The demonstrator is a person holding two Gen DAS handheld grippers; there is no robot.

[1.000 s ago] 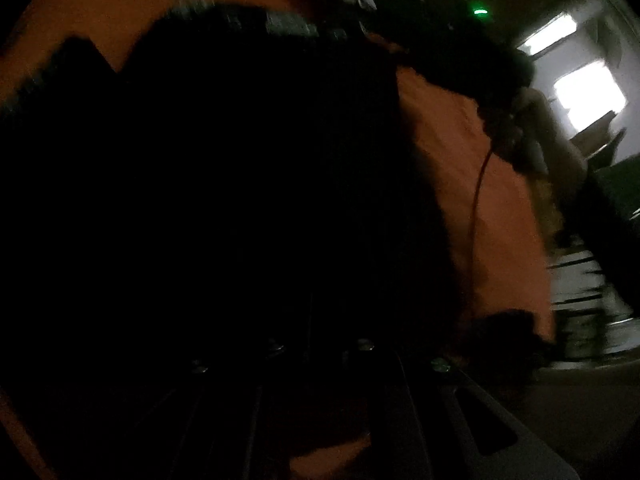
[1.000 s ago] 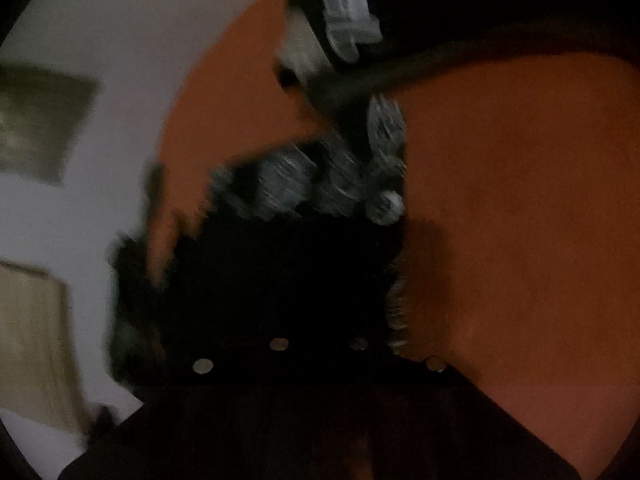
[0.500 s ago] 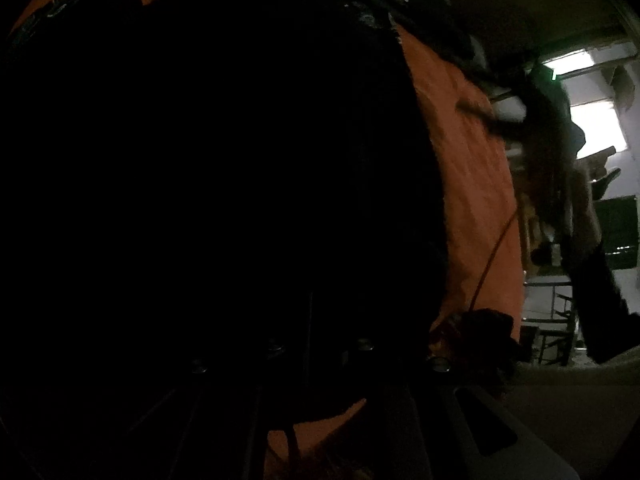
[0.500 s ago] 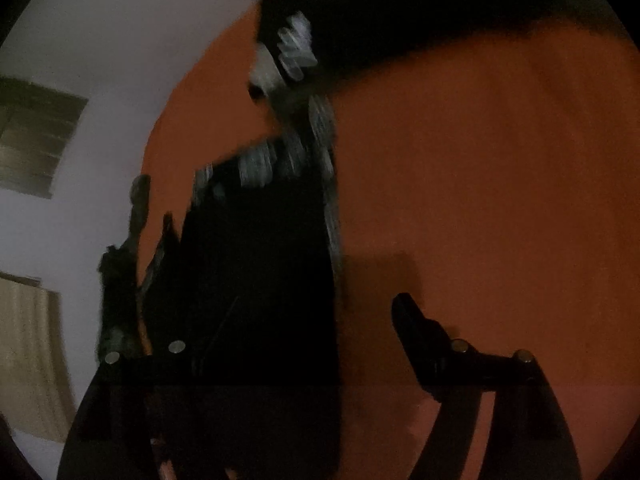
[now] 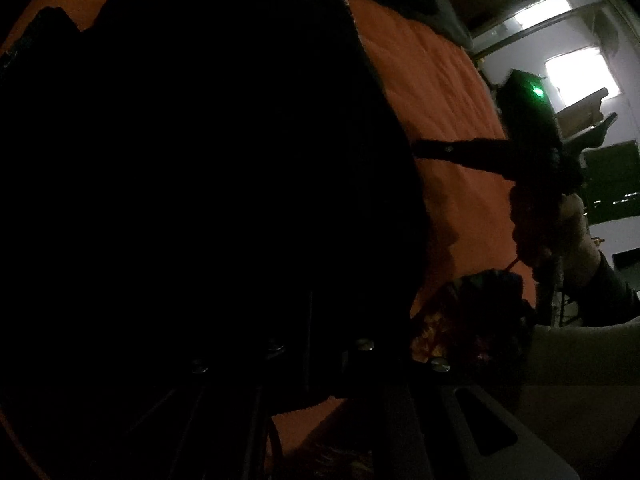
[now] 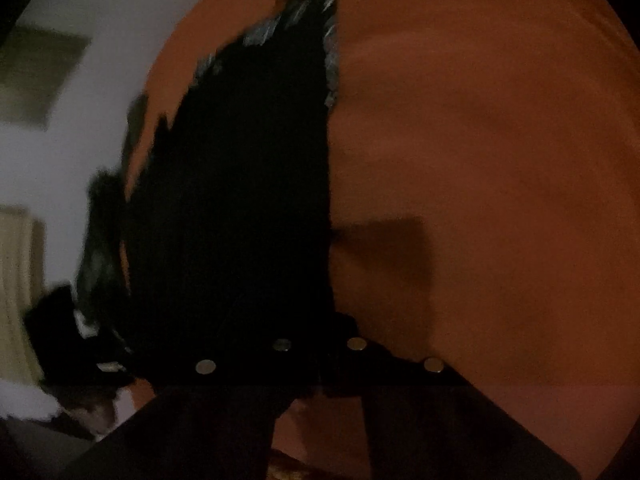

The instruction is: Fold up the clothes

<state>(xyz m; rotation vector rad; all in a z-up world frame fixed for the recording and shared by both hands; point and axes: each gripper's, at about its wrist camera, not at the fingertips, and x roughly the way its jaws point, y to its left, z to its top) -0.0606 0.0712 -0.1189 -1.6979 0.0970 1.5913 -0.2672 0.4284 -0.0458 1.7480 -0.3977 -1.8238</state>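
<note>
One black garment [image 6: 240, 200] with patterned trim; one orange bedspread [image 6: 500, 160]; two grippers: left gripper [image 5: 316, 344], right gripper [image 6: 320, 340]; one green indicator light [image 5: 537, 91].

bare orange bedcover [image 6: 500, 140] right of the black garment [image 6: 248, 180], nothing on it

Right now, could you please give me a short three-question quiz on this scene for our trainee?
1. Multiple choice: what colour is the cover under the dark garment? A orange, B white, C blue.
2. True or false: in the left wrist view, a green light glows on the body of the right gripper.
3. Fill in: in the right wrist view, the garment lies to the ___ of the bare cover.

Key: 1 A; 2 true; 3 left.
</note>
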